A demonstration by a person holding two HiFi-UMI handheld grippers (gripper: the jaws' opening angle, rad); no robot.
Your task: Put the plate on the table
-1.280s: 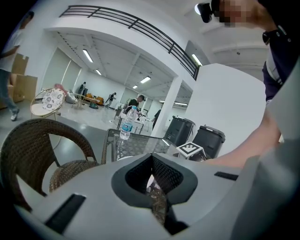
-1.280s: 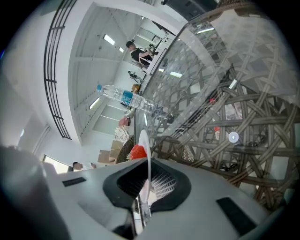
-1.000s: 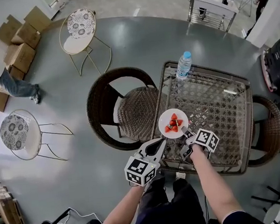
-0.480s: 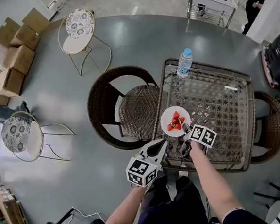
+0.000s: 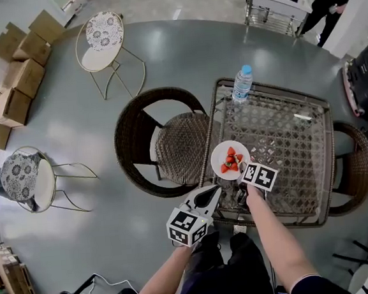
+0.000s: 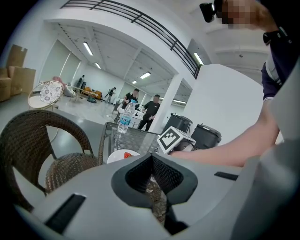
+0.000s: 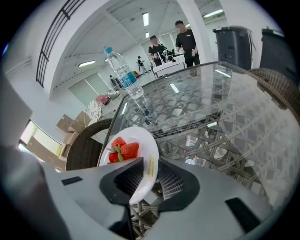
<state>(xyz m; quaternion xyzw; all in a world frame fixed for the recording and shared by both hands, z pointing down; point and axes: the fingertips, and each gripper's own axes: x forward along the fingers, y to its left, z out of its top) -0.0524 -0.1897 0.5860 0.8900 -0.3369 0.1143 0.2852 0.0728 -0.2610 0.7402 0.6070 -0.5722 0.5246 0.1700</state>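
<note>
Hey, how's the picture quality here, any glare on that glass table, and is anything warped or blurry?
Right gripper view: ceiling lights glare in streaks off the glass table, whose edge bows from the wide lens; the plate is sharp. Left gripper view: edges curve, far people look soft. Head view: even light, crisp, floor bowed round.

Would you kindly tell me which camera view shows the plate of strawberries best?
Right gripper view: the plate and its strawberries sit large and sharp. The head view shows it small from above; the left gripper view shows only a sliver.
</note>
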